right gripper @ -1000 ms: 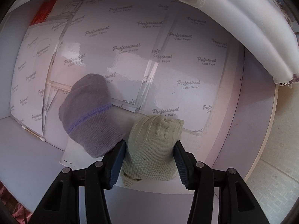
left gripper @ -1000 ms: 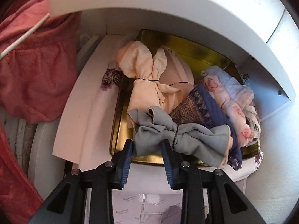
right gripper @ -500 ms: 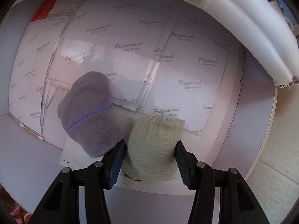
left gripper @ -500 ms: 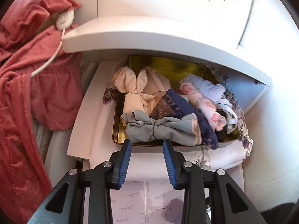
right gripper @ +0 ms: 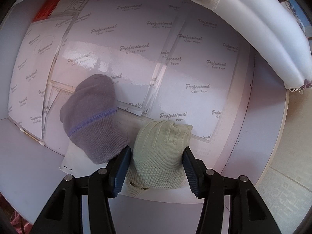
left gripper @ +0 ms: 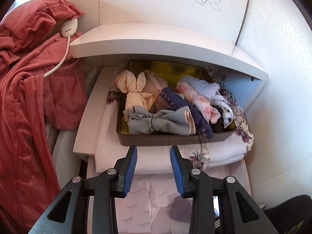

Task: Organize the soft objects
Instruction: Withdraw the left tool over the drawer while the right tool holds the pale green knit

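**Sorting status: tin filled, two knit items remaining on the lower shelf**

**Progress.** The largest sorted unit is the gold tin (left gripper: 175, 69) on the middle shelf, resting on a folded white cloth (left gripper: 156, 156). It holds several tied bundles: a grey bundle (left gripper: 158, 120) at the near edge, a cream bundle (left gripper: 134, 91) at the far left, a dark blue piece (left gripper: 181, 105) in the middle and a pink-printed roll (left gripper: 197, 101) at the right. The tin looks close to full. Judged from this, most of the small fabric items are already stowed. Two items remain loose on the lower shelf: a pale green knit piece (right gripper: 161, 152) and a grey-purple knit piece (right gripper: 93, 117), lying just beside each other on the paper packs (right gripper: 136, 48).

**Grippers.** The right gripper (right gripper: 156, 165) points down with its jaws set moderately wide around the green knit piece; both pads sit at its sides, but firm pressure cannot be confirmed. The left gripper (left gripper: 154, 165) stands near the tin's front wall, jaws narrow and empty.

**Edges and clearance.**
- The upper white shelf (left gripper: 165, 39) overhangs the tin; entry from the near side is the only open route.
- The red garment (left gripper: 29, 87) hangs at the left, near the shelf end.
- On the lower shelf, the overhanging cloth edge (right gripper: 263, 39) limits room far right; the near side is open.
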Tool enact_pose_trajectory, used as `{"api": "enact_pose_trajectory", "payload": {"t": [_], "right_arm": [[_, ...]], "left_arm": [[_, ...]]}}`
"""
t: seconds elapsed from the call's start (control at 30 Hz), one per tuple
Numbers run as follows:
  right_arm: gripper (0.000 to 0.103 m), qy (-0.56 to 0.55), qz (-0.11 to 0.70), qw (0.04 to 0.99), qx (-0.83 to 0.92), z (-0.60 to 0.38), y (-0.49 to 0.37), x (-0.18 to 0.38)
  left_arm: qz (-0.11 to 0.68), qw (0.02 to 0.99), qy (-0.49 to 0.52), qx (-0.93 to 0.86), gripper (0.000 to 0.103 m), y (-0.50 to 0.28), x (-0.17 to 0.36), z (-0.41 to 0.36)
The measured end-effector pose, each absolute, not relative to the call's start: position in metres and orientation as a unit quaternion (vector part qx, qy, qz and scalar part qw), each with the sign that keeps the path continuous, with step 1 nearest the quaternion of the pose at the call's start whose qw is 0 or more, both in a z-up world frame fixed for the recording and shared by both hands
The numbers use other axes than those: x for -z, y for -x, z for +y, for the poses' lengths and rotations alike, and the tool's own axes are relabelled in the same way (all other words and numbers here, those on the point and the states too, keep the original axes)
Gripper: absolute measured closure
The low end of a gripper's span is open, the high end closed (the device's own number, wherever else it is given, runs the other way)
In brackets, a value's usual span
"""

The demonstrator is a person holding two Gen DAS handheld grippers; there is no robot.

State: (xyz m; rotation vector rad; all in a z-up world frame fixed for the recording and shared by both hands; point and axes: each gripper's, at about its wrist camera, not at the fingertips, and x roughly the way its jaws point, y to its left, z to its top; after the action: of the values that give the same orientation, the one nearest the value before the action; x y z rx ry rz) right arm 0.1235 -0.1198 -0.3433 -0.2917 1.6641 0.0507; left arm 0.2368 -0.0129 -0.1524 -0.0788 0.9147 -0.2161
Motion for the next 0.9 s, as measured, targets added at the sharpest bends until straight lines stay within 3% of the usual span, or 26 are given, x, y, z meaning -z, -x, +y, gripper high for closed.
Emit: {"api": "enact_pose_trajectory", "payload": {"t": [0.9], "right_arm": [[0.046, 0.113, 0.737, 0.666, -0.023, -0.137, -0.124, 0.338]], "left_arm": [[0.482, 0.867, 0.009, 0.125, 0.068, -0.206, 0.196, -0.029]]}}
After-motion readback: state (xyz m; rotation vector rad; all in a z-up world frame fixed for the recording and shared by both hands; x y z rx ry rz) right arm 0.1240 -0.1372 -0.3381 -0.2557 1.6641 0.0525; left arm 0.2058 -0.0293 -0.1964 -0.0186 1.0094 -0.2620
